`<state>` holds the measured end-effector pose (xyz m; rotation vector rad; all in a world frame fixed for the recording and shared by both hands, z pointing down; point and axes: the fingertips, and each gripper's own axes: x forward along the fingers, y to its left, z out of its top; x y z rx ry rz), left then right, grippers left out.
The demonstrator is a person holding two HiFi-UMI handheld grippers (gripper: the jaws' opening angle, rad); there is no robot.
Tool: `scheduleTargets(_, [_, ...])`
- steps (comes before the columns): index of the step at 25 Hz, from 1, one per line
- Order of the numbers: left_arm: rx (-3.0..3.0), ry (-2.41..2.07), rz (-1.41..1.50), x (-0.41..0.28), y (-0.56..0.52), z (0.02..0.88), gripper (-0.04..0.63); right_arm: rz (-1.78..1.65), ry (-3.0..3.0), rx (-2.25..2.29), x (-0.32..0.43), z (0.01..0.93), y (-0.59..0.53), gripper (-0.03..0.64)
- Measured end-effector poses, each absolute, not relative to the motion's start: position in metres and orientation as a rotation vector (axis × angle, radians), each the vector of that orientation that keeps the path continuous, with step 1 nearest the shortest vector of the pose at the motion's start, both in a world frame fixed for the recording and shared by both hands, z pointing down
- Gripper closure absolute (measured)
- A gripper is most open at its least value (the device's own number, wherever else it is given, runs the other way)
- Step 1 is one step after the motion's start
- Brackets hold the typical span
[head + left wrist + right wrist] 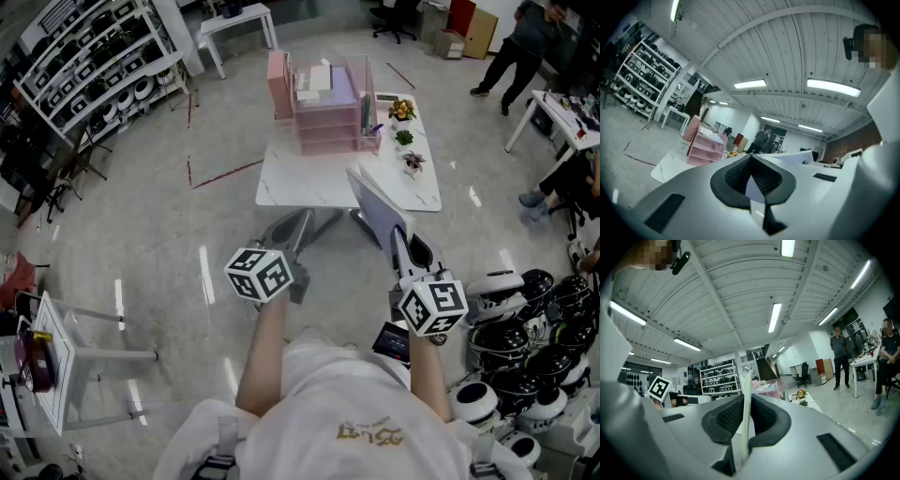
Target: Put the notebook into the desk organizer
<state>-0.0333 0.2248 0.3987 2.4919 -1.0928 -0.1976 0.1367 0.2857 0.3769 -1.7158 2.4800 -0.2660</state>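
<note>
The pink desk organizer stands at the back of the white marble-top table. It also shows small and far in the left gripper view as the organizer and in the right gripper view as the organizer. My right gripper is shut on the pale lavender notebook, held upright and tilted over the table's near right corner. From the right gripper, the notebook appears edge-on between the pads. My left gripper hovers short of the table, shut and holding nothing; its pads meet at the left gripper.
Three small potted plants line the table's right side. Racks of gear fill the far left, and a white side table stands near left. White-and-black robot parts crowd the right floor. A person stands far right.
</note>
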Motion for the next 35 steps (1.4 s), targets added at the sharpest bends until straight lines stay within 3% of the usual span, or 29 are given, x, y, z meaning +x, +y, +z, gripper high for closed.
scheduleTargets(22, [2.502, -1.171, -0.194, -0.043, 0.204, 0.388, 0.58, -0.209, 2.333, -1.63, 0.162, 0.336, 0.259, 0.575])
scheduleTargets(35, [2.493, -1.192, -0.252, -0.057, 0.05, 0.387, 0.58, -0.129, 2.367, -1.554, 0.145, 0.305, 0.109, 0.575])
